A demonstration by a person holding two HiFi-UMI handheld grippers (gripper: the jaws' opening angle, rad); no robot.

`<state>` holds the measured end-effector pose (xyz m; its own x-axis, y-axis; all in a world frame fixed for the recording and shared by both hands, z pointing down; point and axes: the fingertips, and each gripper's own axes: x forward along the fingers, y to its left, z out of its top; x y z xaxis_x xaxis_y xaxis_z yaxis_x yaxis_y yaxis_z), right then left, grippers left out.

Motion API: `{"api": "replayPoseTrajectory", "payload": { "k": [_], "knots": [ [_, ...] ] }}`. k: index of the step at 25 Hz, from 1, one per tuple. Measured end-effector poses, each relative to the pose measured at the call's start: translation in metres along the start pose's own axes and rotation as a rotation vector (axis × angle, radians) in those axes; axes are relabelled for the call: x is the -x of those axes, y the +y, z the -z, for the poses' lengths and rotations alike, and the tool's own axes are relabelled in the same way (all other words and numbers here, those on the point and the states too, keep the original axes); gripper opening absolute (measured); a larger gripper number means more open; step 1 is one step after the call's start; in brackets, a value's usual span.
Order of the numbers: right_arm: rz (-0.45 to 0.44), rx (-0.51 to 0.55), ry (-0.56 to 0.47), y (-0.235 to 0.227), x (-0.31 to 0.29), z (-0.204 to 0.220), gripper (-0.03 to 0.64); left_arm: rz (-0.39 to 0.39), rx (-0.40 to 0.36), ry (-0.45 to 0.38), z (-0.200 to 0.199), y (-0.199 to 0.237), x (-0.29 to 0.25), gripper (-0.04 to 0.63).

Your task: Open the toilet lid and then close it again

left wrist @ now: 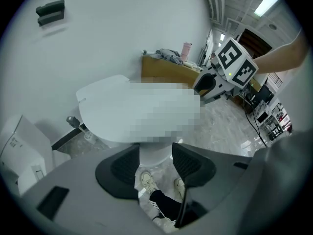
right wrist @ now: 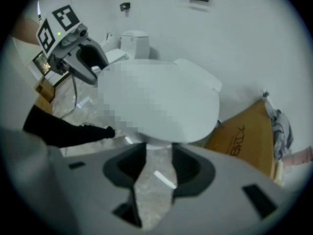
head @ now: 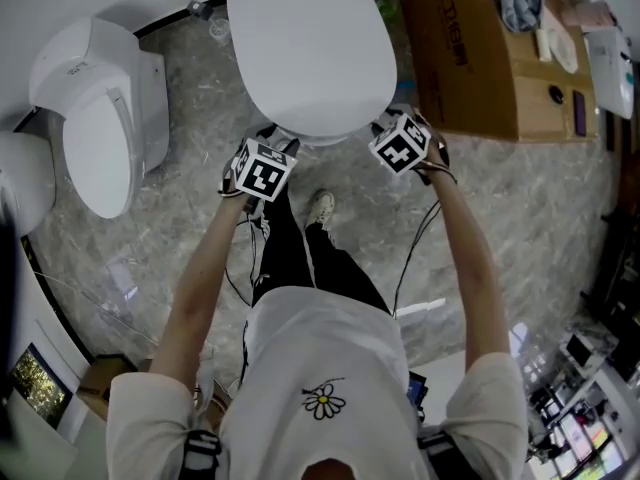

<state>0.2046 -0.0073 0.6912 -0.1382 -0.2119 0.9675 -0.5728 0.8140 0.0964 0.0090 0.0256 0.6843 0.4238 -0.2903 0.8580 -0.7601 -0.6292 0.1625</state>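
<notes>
While the person stands facing the toilet, its white lid (head: 310,48) lies shut, flat over the bowl, at the top middle of the head view. Both bare forearms reach forward and down to the lid's near edge. The left gripper (head: 276,138) sits at the front-left of that edge and the right gripper (head: 386,125) at the front-right, each with its marker cube turned up toward the camera. From above I cannot tell whether either tip touches the lid.

In the left gripper view the jaws stand apart with nothing pinched. The front of the bowl (left wrist: 155,155) under the lid shows just beyond the gap, and lower down are the person's pale shoes (left wrist: 146,181) and a black trouser leg (left wrist: 164,204). The right gripper appears at the upper right of that view, past the lid's far side.

In the right gripper view the jaws are likewise apart and empty. Grey veined floor (right wrist: 154,190) fills the gap, and the lid's rim hangs just above the tips.

A cardboard box (head: 470,58) stands just beside the toilet on the person's right, with cloth and small items on top. A second white toilet (head: 100,118) stands on the left, well apart. A dark fitting (left wrist: 50,12) is fixed high on the white wall. Black cables (head: 415,258) hang down from the grippers in front of the person.
</notes>
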Motion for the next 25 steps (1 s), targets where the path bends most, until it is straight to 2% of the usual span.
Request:
{"api": "replayPoseTrajectory", "payload": {
  "k": [10,14,19,25],
  "knots": [
    [-0.044,-0.06,0.03,0.021,-0.05,0.02,0.179,0.043,0.06,0.081,0.041,-0.004,-0.043,0.23],
    [-0.051,-0.077,0.095,0.029,-0.071,0.034,0.179,0.054,0.081,0.113,0.058,-0.004,-0.061,0.23],
    [-0.058,-0.11,0.121,0.036,-0.097,0.047,0.176,0.063,0.145,0.159,0.074,-0.006,-0.084,0.232],
    [-0.074,-0.138,0.15,0.043,-0.123,0.057,0.167,0.087,0.16,0.201,0.092,-0.005,-0.109,0.232]
  ]
}}
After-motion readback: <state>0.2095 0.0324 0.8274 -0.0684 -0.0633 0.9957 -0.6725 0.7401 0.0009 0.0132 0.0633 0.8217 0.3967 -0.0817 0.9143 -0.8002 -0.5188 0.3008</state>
